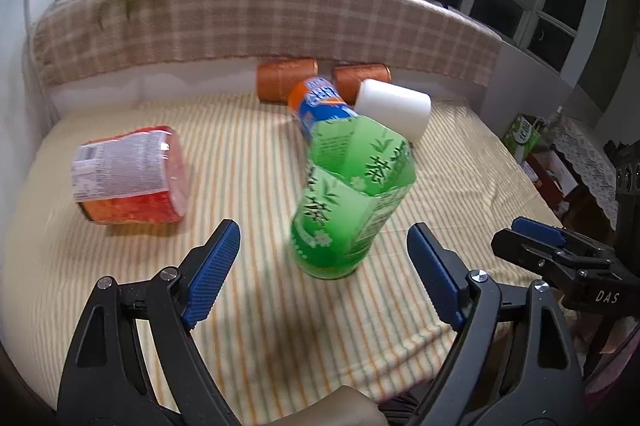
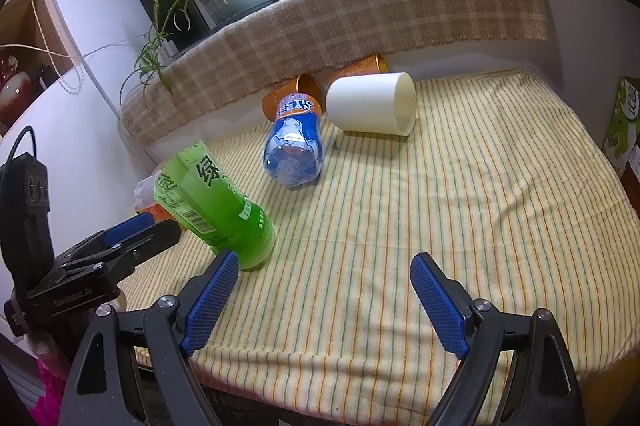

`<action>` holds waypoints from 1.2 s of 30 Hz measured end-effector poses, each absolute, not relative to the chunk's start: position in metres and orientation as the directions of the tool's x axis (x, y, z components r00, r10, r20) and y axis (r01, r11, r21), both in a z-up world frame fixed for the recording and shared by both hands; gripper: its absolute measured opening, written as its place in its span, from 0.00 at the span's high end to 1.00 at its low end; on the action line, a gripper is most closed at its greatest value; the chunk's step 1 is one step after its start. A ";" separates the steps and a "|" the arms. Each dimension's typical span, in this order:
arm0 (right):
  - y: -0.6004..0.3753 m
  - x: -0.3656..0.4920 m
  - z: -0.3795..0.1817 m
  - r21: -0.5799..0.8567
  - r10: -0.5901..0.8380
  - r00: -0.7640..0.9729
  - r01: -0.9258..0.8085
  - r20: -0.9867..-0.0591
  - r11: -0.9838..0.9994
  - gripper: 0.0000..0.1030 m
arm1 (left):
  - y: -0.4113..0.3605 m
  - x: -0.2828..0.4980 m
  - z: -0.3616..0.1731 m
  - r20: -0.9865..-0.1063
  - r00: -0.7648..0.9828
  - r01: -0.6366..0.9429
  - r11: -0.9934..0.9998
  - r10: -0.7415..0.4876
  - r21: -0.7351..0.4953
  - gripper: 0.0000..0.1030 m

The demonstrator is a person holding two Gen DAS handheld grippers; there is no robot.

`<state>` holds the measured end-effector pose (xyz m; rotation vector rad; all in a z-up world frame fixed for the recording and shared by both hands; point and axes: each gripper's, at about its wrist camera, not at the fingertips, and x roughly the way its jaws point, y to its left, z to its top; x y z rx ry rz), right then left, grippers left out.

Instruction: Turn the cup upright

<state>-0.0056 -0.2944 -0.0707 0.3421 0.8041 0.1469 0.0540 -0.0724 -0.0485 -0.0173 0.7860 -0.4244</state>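
Directly ahead of the left gripper (image 1: pixel 324 274), the green cup (image 1: pixel 344 202) stood tilted on the striped cloth (image 1: pixel 248 306), rim leaning away. Both grippers were spread wide, holding nothing; the right gripper (image 2: pixel 324 302) was farther off.

The surface (image 2: pixel 460 194) is covered in soft, matt striped cloth. The green cup (image 1: pixel 344 202) looks like glossy translucent plastic with a printed label; the white cup (image 2: pixel 370 104) is smooth and matt. Behind hangs a woolly checked blanket (image 1: pixel 256 22). The left gripper (image 1: pixel 324 266) has matt black plastic arms, ribbed blue pads (image 1: pixel 214 268) and shiny metal rivets.
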 end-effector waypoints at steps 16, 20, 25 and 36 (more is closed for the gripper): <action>-0.258 -0.015 -0.041 0.166 0.149 0.789 -0.060 -0.596 0.984 0.02 | -0.033 0.012 -0.016 -0.539 0.812 0.220 0.973 -0.225 -0.074 0.15; -0.247 -0.020 -0.035 0.108 0.118 0.816 -0.068 -0.566 0.992 0.01 | -0.029 0.005 -0.011 -0.502 0.844 0.184 0.981 -0.188 -0.058 0.06; -0.238 -0.022 -0.032 0.073 0.108 0.832 -0.081 -0.545 0.994 0.00 | -0.023 -0.002 -0.007 -0.469 0.870 0.145 0.988 -0.150 -0.047 0.00; -0.241 -0.024 -0.031 0.087 0.103 0.837 -0.067 -0.537 0.994 0.00 | -0.025 -0.011 0.000 -0.450 0.883 0.139 0.990 -0.135 -0.025 0.00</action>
